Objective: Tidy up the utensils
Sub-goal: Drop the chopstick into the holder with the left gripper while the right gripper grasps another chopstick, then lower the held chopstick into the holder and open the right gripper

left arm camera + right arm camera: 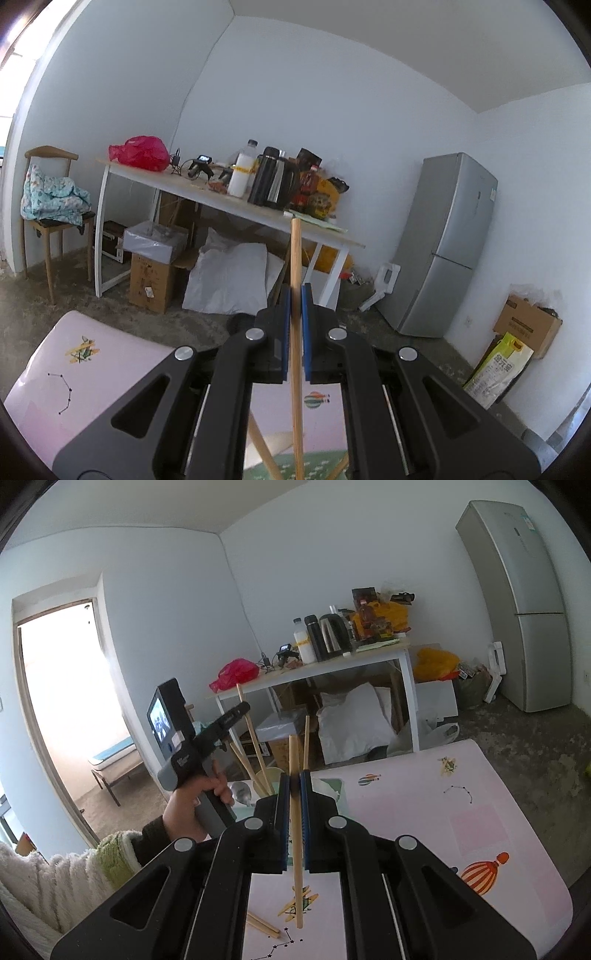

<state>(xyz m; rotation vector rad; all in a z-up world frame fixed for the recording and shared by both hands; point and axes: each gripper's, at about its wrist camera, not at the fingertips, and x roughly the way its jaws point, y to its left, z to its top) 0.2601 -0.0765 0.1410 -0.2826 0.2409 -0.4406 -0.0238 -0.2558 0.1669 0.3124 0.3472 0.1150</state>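
White walls and a bare concrete floor frame a small room where a pink tabletop (461, 775), printed with hot-air balloons and a constellation, carries the work. Behind it a white-legged side table (207, 192) is crowded with a red plastic bag (142, 152), a white bottle (242, 173) and a black kettle (275, 181), while a grey refrigerator (448, 247) stands against the far wall and a wooden chair (48, 218) holds folded bedding.

Seen from the left wrist, the left gripper (295, 295) is clamped on a wooden chopstick (295, 258), its blue pads pressed to the stick, which rises upright above the fingertips and runs down past them toward a green mat (317, 467) at the bottom edge. The right wrist view shows that same gripper held in a person's hand (192, 805), sleeve in cream fleece, tilted over a pale cup (271, 775) that holds several more chopsticks (245, 760) leaning at angles. A metal spoon (242, 792) lies just beside the cup.

The right gripper (295, 779) is likewise closed on a second chopstick (294, 760), which stands nearly upright between its blue pads, the lower end hanging above the pink tabletop. Two loose chopsticks (264, 925) lie on the tabletop near the lower edge of that view.
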